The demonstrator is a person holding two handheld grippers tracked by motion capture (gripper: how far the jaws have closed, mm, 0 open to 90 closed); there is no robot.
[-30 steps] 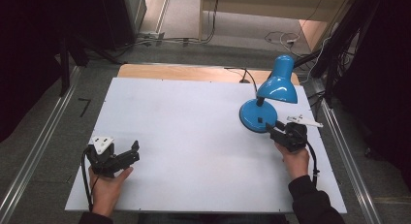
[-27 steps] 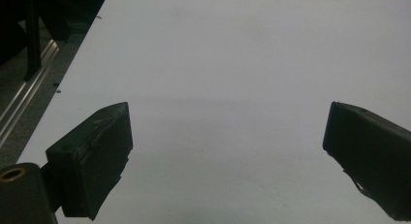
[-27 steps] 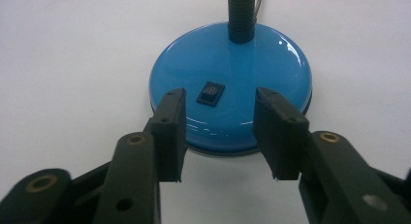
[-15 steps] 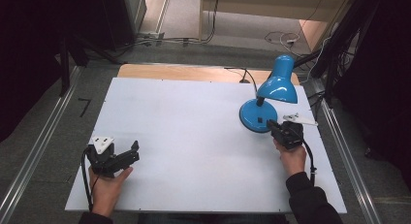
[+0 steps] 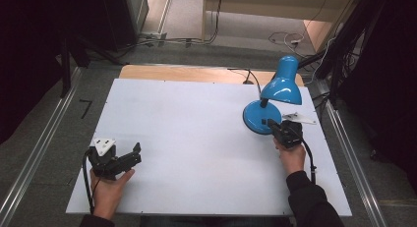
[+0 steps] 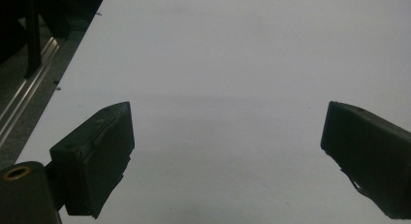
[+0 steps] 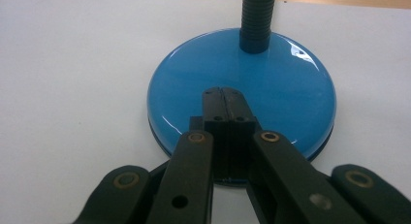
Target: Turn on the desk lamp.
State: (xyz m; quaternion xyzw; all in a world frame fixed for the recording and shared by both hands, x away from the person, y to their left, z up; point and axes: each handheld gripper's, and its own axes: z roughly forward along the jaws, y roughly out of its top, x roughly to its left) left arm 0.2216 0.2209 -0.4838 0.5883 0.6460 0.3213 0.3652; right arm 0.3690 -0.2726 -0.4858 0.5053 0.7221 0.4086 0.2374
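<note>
Lamp [image 5: 273, 100] upright, shade toward person.

1. Nothing on the white worktop [image 5: 196, 138] can be read; its surface carries no print, label or number.
2. The blue lamp [image 5: 275, 97] bears no legible brand or marking on its shade or base.
3. The small white sheet [image 5: 299, 118] beside the lamp is too small to read.

A white rectangular tabletop [image 5: 196, 138] has a light wooden strip [image 5: 172, 72] along its 12 o'clock edge. Silver metal rails [image 5: 34, 158] run at 9 o'clock, and loose cables [image 5: 290, 39] lie on the floor toward 1 o'clock.
</note>
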